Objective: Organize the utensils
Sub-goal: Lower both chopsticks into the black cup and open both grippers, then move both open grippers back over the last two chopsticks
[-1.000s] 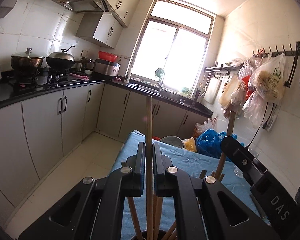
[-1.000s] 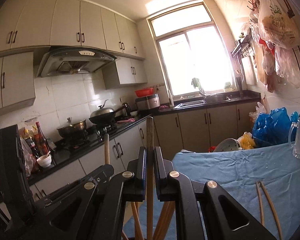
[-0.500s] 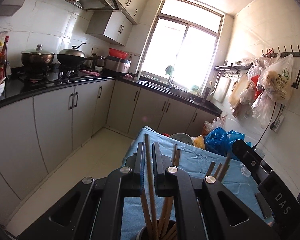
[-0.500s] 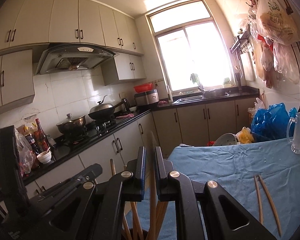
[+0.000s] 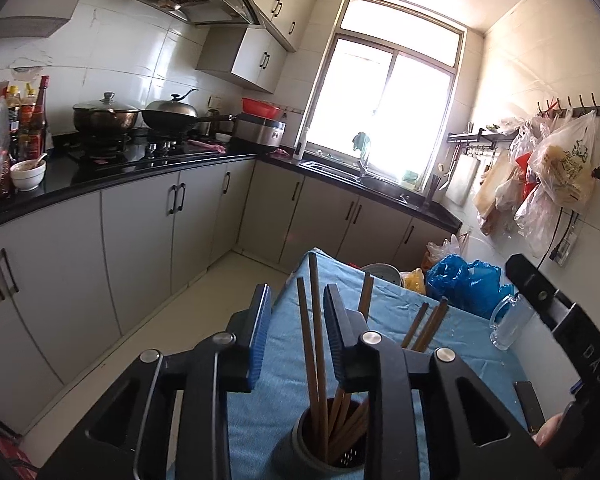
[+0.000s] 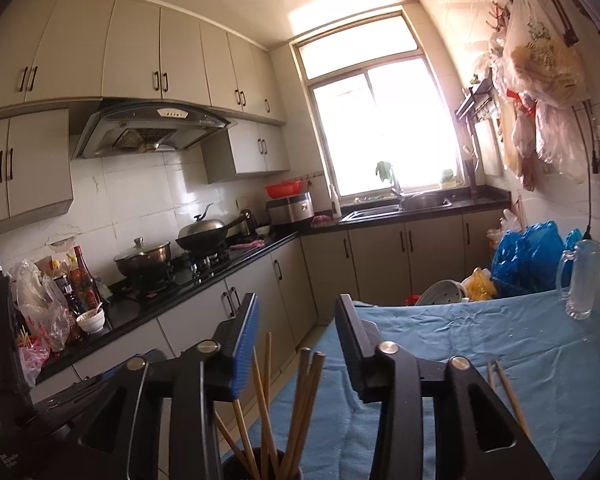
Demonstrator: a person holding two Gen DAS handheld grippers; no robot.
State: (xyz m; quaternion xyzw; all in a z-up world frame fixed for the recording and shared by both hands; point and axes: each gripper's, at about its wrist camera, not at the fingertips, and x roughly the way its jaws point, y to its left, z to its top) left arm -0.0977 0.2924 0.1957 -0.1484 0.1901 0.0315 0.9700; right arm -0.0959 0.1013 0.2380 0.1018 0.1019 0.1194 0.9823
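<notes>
A dark round utensil holder (image 5: pixel 320 446) stands on the blue tablecloth (image 5: pixel 384 328) and holds several wooden chopsticks (image 5: pixel 314 340). My left gripper (image 5: pixel 296 312) is open above it, its jaws apart on either side of two upright chopsticks without touching them. In the right wrist view the holder (image 6: pixel 260 462) with its chopsticks (image 6: pixel 300 400) sits below my right gripper (image 6: pixel 296 320), which is open wide and empty. Two loose chopsticks (image 6: pixel 508 394) lie on the cloth to the right.
A glass mug (image 6: pixel 580 280) stands at the table's right side, with blue plastic bags (image 6: pixel 528 256) and a white colander (image 6: pixel 440 292) at the far end. Kitchen counter with pots (image 5: pixel 104 118) runs along the left. The right gripper's body (image 5: pixel 560 320) shows at right.
Both grippers have opened and let go of the chopsticks they held. The chopsticks have dropped down into the holder.
</notes>
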